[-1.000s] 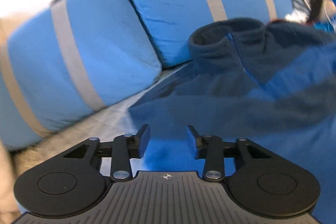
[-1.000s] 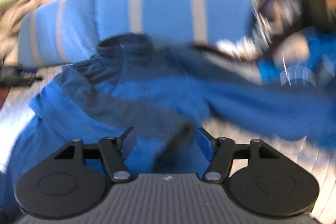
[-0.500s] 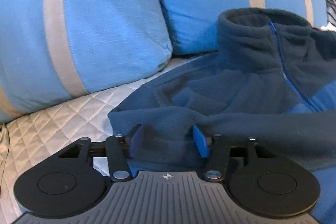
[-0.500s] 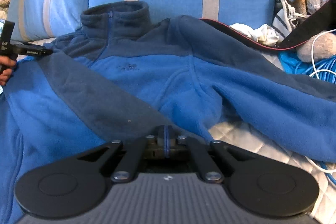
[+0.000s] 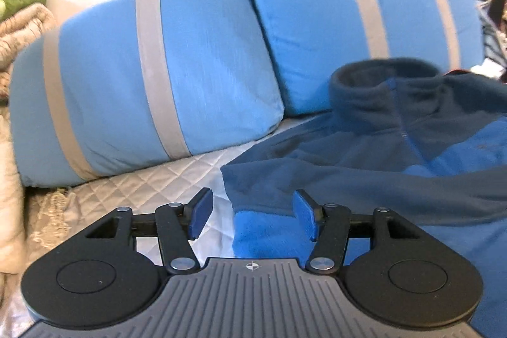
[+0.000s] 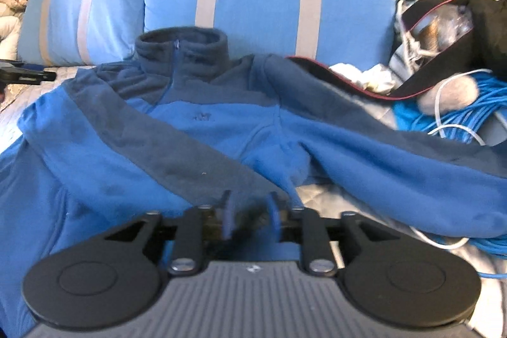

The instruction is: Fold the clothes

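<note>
So the right gripper [image 6: 248, 219] is opening up, its jaws either side of the dark cuff of the fleece jacket [image 6: 221, 129], no clamp on it. The left gripper [image 5: 252, 216] sits wide apart, the folded shoulder edge between its pads but not pinched. The jacket lies front-up on the quilted bed [image 5: 177, 173], collar at the far side against two blue striped pillows [image 5: 152, 84]. Blue cable [image 6: 469, 116] tangled at the right.

Bright daylight, blown-out top corners, fisheye bending, slight motion blur
</note>
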`<state>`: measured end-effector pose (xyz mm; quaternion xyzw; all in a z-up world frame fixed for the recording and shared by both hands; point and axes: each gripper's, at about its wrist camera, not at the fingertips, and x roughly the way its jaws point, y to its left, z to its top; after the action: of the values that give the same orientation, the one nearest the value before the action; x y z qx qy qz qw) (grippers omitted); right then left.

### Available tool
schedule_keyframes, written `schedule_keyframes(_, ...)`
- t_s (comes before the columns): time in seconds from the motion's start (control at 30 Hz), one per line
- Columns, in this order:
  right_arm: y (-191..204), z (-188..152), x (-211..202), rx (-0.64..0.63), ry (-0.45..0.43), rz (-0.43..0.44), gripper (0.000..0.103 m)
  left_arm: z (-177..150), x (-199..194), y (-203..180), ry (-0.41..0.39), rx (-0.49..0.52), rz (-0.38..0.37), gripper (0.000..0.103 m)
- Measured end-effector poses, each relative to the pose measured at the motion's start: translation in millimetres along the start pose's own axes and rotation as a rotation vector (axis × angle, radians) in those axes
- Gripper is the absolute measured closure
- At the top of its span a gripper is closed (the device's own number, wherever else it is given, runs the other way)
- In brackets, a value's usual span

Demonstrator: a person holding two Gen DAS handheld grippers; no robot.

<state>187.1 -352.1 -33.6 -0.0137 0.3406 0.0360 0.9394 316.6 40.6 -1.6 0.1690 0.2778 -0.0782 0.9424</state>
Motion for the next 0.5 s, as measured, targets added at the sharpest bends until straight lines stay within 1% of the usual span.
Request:
schedule_keyframes(0.03, -1, 1, -7, 0.013, -0.002, -0.003, 0.047, 2, -12, -2, -0.004, 0.000, -0.010, 0.048)
schedule_keyframes(0.1, -5, 5, -21, 0.064, -0.009, -0.004, 0.034, 8, -37, -6, -0.016, -0.001, -0.024, 0.048)
schedule_keyframes(0.13, -7, 7, -28, 0.091, -0.011, -0.002, 0.032, 11, -50, -9, -0.025, -0.001, -0.031, 0.048)
schedule_keyframes(0.2, -10, 12, -43, 0.138, -0.014, 0.014, 0.022, 18, -75, -14, -0.042, -0.006, -0.046, 0.047)
schedule_keyframes(0.27, -10, 15, -61, 0.170, -0.030, 0.031, 0.019, 25, -99, -20, -0.053, -0.017, -0.057, 0.042)
schedule_keyframes(0.37, -7, 17, -86, 0.175, -0.060, 0.036, 0.011, 33, -131, -27, -0.070, -0.058, -0.086, 0.033)
schedule_keyframes(0.4, -5, 17, -92, 0.176, -0.061, 0.035, 0.010, 35, -139, -29, -0.078, -0.075, -0.099, 0.031)
schedule_keyframes(0.43, -3, 17, -98, 0.177, -0.063, 0.034, 0.010, 37, -147, -31, -0.087, -0.094, -0.116, 0.026)
schedule_keyframes(0.47, -2, 17, -104, 0.178, -0.064, 0.032, 0.009, 38, -155, -33, -0.096, -0.114, -0.133, 0.023)
schedule_keyframes(0.5, 0, 17, -110, 0.179, -0.065, 0.032, 0.008, 39, -161, -36, -0.103, -0.130, -0.147, 0.023)
